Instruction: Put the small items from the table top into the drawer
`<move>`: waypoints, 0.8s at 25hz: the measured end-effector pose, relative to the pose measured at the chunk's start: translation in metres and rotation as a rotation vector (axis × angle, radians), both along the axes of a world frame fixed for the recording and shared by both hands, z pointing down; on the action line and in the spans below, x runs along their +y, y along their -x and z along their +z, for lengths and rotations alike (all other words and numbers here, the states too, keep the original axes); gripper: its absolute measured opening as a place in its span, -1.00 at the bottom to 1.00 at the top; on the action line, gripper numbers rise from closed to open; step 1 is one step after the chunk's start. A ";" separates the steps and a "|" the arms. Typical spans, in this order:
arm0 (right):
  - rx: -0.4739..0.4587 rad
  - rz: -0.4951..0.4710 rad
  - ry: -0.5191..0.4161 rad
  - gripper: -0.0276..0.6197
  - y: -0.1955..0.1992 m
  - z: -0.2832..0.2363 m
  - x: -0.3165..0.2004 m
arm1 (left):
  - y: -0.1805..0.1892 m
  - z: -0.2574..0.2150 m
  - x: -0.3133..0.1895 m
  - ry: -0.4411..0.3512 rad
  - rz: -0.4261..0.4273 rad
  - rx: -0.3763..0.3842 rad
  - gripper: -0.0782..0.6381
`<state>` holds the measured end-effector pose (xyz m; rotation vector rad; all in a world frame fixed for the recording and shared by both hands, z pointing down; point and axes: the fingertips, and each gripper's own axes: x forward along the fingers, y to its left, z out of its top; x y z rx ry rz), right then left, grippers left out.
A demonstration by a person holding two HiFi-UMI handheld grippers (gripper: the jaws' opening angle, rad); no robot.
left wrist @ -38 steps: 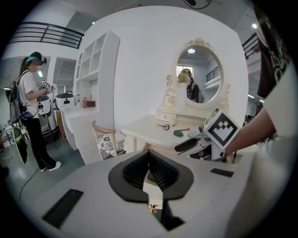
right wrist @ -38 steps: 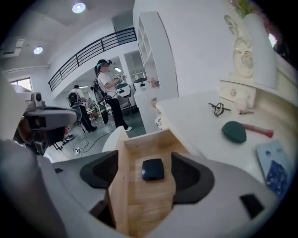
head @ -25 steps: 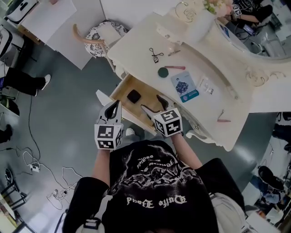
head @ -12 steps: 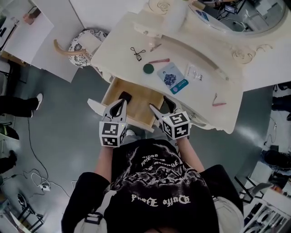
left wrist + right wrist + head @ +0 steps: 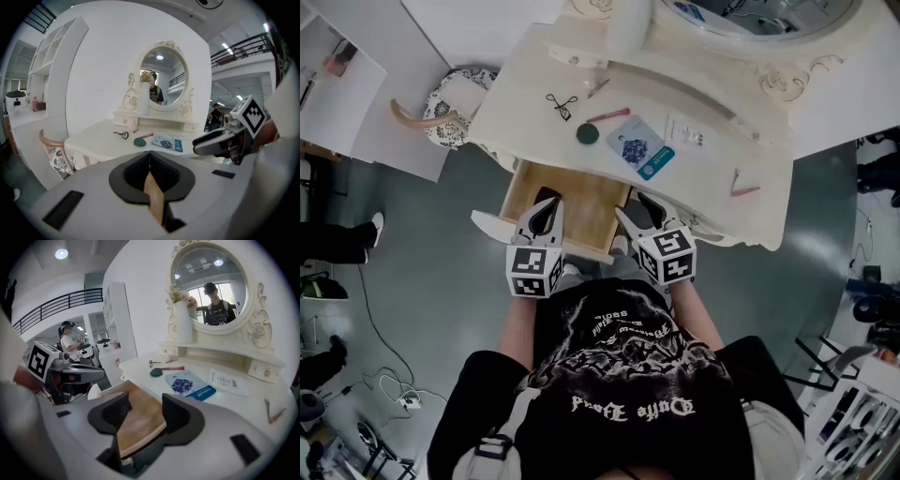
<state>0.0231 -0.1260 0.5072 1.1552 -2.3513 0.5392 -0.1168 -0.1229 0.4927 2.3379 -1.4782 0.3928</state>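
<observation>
"Cream-white table (image 5: 534, 103), with the drawer (image 5: 581, 202) pulled open below its front edge and its wooden bottom showing. Where are the small items?"

"On the table top. A pink stick (image 5: 607, 115) lies flat with its long axis slanted across the top, and its near end is just beside a green disc (image 5: 587, 134). A blue packet (image 5: 637, 150) lies lengthwise, roughly along the front edge. An eyelash curler (image 5: 562, 103) sits further left."

"And the jaws?"

"The left gripper (image 5: 546, 211) has its jaws pressed together, holding nothing. The right gripper (image 5: 636, 208) has its jaws apart. They have just been closing, with nothing between them. Both are held at the open drawer's front, pointing toward the table."

"The room?"

"Grey floor (image 5: 422, 244), a patterned stool (image 5: 455, 94) to the left, and an oval mirror (image 5: 759, 14) behind the table."
</observation>
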 end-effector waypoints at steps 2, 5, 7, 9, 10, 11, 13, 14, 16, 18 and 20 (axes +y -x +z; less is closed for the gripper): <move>-0.015 0.016 -0.012 -0.28 -0.003 -0.003 0.001 | -0.003 0.002 0.001 0.004 0.012 -0.009 -0.74; -0.023 0.041 -0.027 -0.35 -0.008 -0.006 0.000 | -0.007 0.002 0.002 0.005 0.027 0.005 -0.74; -0.019 0.065 -0.041 -0.50 -0.014 -0.006 -0.001 | -0.007 0.003 0.003 0.008 0.033 0.014 -0.74; -0.021 0.087 -0.057 -0.68 -0.018 -0.008 -0.001 | -0.006 0.004 0.006 0.012 0.035 0.011 -0.74; -0.026 0.093 -0.064 -0.74 -0.019 -0.009 -0.001 | -0.006 0.004 0.006 0.013 0.035 0.009 -0.74; -0.032 0.095 -0.068 -0.75 -0.019 -0.010 -0.001 | -0.005 0.004 0.006 0.013 0.033 0.009 -0.74; -0.036 0.097 -0.073 -0.76 -0.020 -0.012 -0.002 | -0.003 0.003 0.006 0.015 0.030 0.010 -0.74; -0.032 0.099 -0.077 -0.79 -0.020 -0.012 -0.003 | -0.002 0.003 0.006 0.017 0.028 0.011 -0.74; -0.025 0.105 -0.085 -0.83 -0.021 -0.012 -0.002 | 0.001 0.004 0.007 0.018 0.025 0.009 -0.74; -0.022 0.113 -0.089 -0.86 -0.022 -0.012 -0.003 | 0.005 0.004 0.007 0.015 0.018 0.005 -0.74; -0.017 0.119 -0.091 -0.88 -0.024 -0.011 -0.002 | 0.008 0.006 0.007 0.015 0.010 -0.001 -0.74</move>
